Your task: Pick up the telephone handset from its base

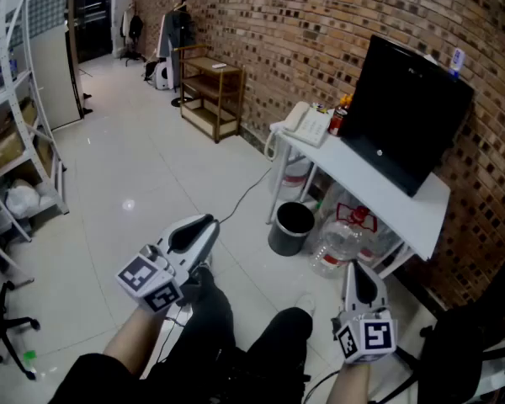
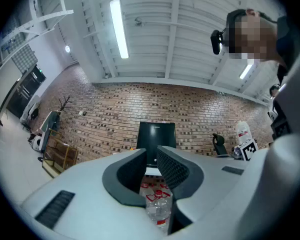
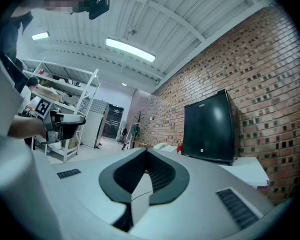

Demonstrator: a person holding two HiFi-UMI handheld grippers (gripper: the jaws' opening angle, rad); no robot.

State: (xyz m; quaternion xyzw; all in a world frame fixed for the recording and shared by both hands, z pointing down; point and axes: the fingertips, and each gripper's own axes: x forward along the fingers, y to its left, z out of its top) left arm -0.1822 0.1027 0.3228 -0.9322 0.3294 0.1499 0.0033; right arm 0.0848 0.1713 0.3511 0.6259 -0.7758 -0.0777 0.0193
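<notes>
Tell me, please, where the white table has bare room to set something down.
Bare: the table's front strip before the black screen, and its right end. Crowded: the left end, with the telephone and red can.

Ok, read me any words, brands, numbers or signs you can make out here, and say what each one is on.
Nothing here is sharp enough to quote.
Monitor: small pale brand mark near its top edge, too small to read.
Water bottles: red labels, print blurred.
Red container: print too small to read.
Marker cubes: black-and-white square patterns, no letters.
</notes>
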